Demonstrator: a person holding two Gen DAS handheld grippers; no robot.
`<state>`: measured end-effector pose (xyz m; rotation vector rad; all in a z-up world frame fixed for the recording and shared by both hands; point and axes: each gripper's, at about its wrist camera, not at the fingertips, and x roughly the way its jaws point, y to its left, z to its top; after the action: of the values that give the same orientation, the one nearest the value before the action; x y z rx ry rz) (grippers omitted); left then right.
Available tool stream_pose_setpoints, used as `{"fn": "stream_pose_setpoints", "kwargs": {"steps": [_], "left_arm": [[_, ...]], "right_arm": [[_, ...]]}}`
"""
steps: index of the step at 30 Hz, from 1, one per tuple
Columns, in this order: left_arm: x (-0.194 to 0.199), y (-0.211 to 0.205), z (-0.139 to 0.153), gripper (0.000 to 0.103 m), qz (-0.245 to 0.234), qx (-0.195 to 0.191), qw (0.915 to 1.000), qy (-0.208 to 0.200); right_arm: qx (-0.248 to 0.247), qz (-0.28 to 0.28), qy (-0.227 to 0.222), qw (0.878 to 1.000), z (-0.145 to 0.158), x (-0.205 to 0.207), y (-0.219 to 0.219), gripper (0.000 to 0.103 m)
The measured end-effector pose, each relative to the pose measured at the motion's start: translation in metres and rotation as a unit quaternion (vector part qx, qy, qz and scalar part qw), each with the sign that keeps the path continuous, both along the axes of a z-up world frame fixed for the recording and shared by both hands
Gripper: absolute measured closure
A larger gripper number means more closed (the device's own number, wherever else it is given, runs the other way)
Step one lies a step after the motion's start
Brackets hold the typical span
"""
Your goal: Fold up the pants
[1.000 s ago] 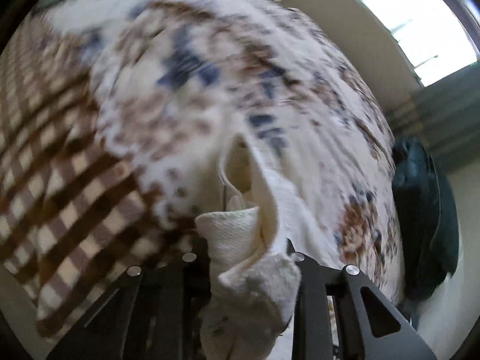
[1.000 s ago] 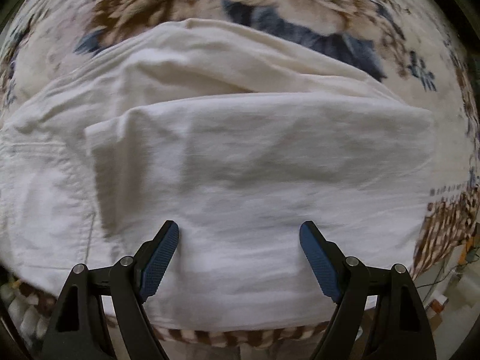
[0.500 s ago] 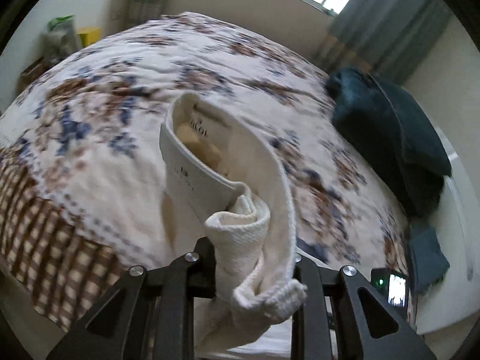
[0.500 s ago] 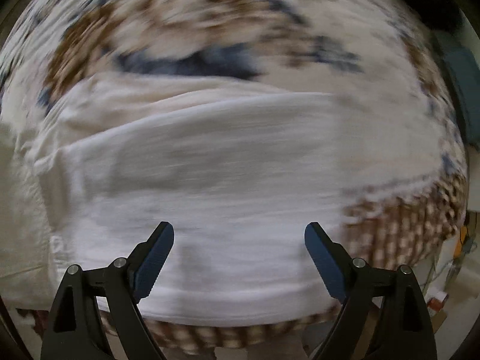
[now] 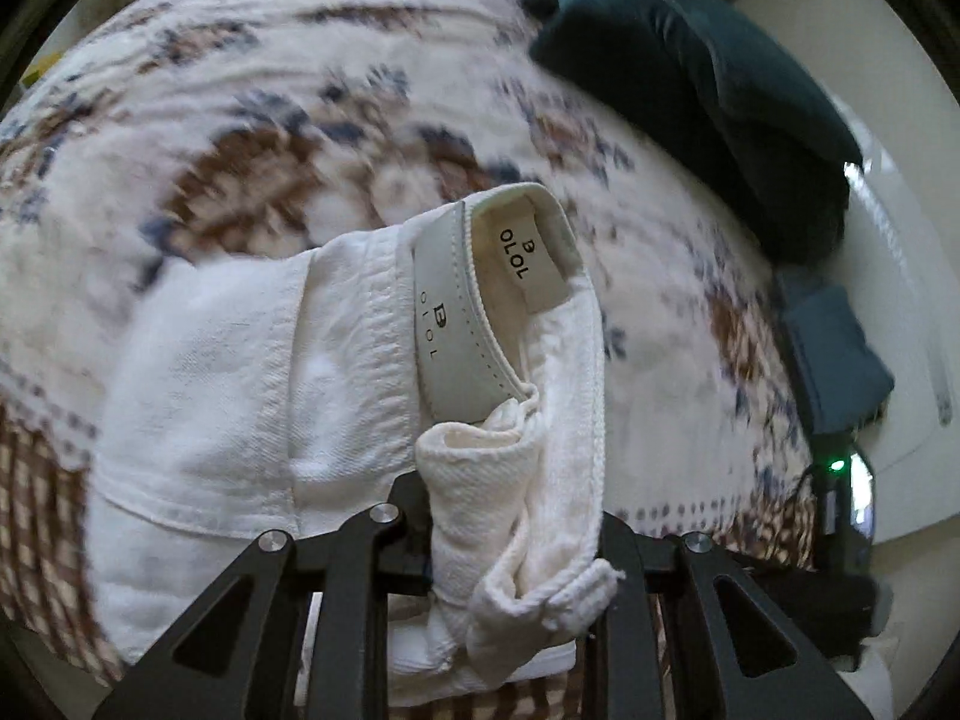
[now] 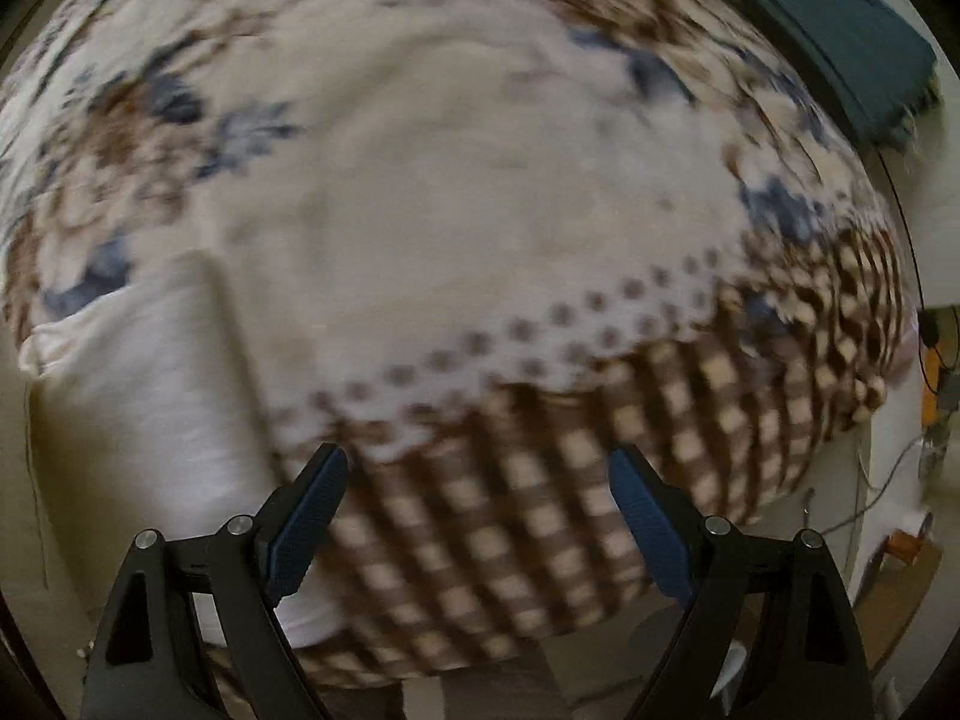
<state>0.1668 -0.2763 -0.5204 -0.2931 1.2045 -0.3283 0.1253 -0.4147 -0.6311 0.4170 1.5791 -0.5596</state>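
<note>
Reading "B OLOL" twice on the white pants [image 5: 240, 372], once stamped on the grey waistband patch [image 5: 444, 330] and once on the sewn label [image 5: 528, 258] inside the band, is easy in the left wrist view. Bunched waistband cloth sits pinched tight in the left gripper [image 5: 516, 540], hiding its fingertips, while the pants lie on the floral bedspread [image 5: 300, 90] with a dark teal pillow [image 5: 720, 90] beyond. Blur smears the right wrist view: the right gripper [image 6: 477, 516] hangs spread wide with nothing between its blue pads [image 6: 309, 516], the pants [image 6: 138, 396] at its left, partly cut off.
</note>
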Motion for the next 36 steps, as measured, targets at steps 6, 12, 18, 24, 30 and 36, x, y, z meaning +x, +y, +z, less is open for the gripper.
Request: {"fn": "stream_pose_setpoints", "kwargs": {"steps": [6, 12, 18, 24, 30, 36], "left_arm": [[-0.003, -0.037, -0.039, 0.08, -0.039, 0.044, 0.9972, 0.047], [0.006, -0.007, -0.004, 0.02, 0.014, -0.049, 0.9944, 0.093], [0.0, 0.05, 0.029, 0.0, 0.083, -0.077, 0.9898, 0.085], [-0.003, 0.122, 0.001, 0.0, 0.159, 0.01, 0.98, 0.119], [-0.016, 0.166, -0.031, 0.0, 0.201, 0.055, 0.9653, 0.157], [-0.022, 0.192, -0.024, 0.0, 0.227, 0.065, 0.9602, 0.15]], "right_arm": [[0.01, -0.009, 0.01, 1.0, -0.012, -0.029, -0.062, 0.012], [0.136, -0.032, -0.058, 0.989, 0.002, -0.041, -0.097, 0.012], [0.279, -0.015, -0.115, 0.953, 0.025, -0.024, -0.079, 0.012], [0.332, 0.041, -0.107, 0.936, 0.02, 0.005, -0.025, 0.012], [0.3, 0.087, -0.066, 0.948, -0.001, 0.021, 0.039, 0.034], [0.194, 0.125, -0.095, 0.968, 0.054, -0.004, 0.051, 0.086]]}}
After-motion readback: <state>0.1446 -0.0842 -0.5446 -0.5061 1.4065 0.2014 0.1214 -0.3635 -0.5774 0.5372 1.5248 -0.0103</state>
